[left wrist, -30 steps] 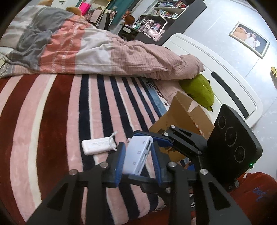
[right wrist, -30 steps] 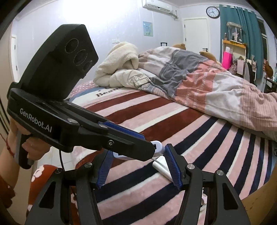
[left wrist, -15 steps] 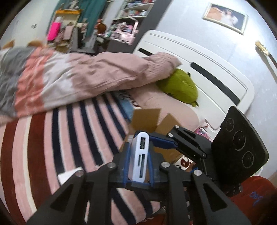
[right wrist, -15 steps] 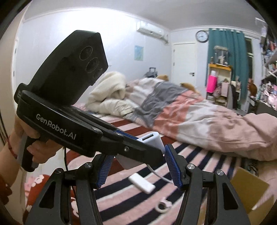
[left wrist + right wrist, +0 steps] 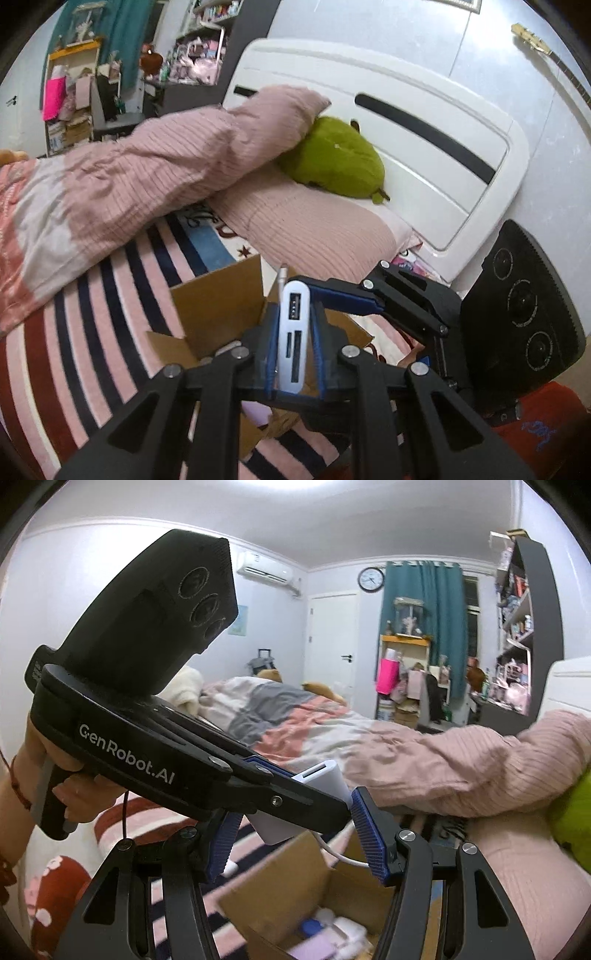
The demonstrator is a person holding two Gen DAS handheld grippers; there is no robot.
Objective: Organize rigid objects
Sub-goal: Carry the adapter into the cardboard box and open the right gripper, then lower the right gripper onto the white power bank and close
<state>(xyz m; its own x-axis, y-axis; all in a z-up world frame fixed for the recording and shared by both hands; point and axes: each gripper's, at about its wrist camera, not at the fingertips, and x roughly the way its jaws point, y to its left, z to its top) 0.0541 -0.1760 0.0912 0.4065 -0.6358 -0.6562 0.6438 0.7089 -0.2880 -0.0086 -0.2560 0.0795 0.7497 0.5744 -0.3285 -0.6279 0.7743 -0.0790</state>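
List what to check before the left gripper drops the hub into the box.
1. Left gripper shut on the hub: ok.
2. Box flaps open: ok.
3. Room left among the items inside the box: ok.
4. Hub over the opening, not over a flap: cannot tell.
5. Cable clear of the right gripper: not ok, it trails beside one finger.
6. Right gripper off the hub: cannot tell. Its jaws stand apart around the hub, but the left gripper hides one pad.
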